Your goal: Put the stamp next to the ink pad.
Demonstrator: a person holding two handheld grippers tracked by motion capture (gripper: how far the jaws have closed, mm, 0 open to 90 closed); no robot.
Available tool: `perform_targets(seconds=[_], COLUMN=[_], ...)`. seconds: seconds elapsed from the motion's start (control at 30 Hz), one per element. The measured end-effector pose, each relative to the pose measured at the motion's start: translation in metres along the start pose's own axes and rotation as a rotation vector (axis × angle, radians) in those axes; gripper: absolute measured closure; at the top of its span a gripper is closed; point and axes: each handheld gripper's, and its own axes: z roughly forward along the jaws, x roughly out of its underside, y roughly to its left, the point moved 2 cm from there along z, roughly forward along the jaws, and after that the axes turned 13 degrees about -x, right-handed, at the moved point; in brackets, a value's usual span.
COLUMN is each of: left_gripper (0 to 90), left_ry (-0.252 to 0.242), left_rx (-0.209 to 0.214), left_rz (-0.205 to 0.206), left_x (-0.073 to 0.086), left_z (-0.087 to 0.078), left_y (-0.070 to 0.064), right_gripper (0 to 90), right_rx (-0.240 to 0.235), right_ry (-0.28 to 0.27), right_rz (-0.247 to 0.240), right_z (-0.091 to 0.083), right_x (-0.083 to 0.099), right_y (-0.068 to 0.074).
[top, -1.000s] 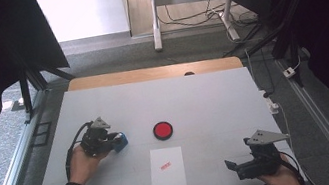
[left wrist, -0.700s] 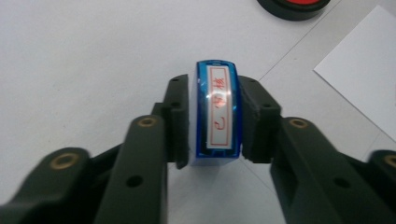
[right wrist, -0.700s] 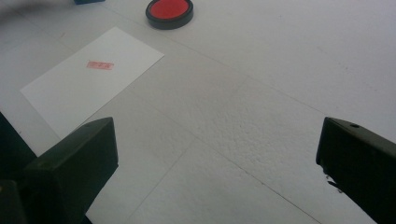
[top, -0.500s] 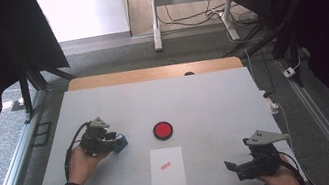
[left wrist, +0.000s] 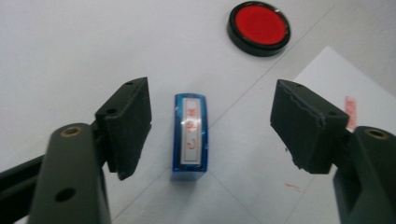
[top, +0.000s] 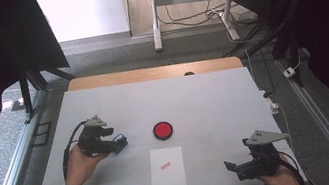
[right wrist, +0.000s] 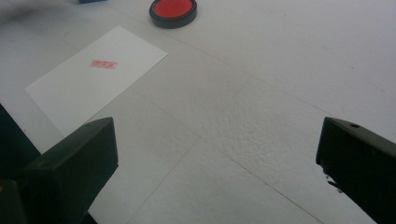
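Your left gripper is sitting right at the little blue stamp, just left of the red ink pad. Stamped sheet of paper lies below the pad. Right gripper is parked at the table's near right corner.

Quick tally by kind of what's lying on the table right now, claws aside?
Blue stamp, lying between the open left claw's jaws: 1
Red ink pad: 1
White paper sheet bearing one red stamp mark: 1
Total: 3
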Motion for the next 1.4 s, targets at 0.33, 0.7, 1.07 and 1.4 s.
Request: perform_targets(seconds=[0.33,0.7,1.07,1.4], left_gripper=[18.1,7.7,3.6,0.3], left_ry=[-0.035,-0.050,-0.070,-0.117], left_rx=[0.044,0.094,0.105,0.098], left_rz=[-0.010,-0.052,-0.091,-0.132], left_x=[-0.005,-0.003,0.013,0.033], left_z=[-0.013,-0.031,-0.055,-0.082], left_y=[-0.009,-0.019,-0.022,-0.023], right_gripper=[0.0,0.0,0.0,0.0], right_rx=[-0.009,-0.013,-0.025,-0.025], right_ry=[0.009,0.010,0.011,0.009], right_rz=[-0.009,-0.012,-0.018,-0.019], right_z=[0.001,0.001,0.001,0.001], right_x=[0.000,-0.001,0.000,0.000], right_y=[0.000,0.001,0.001,0.001])
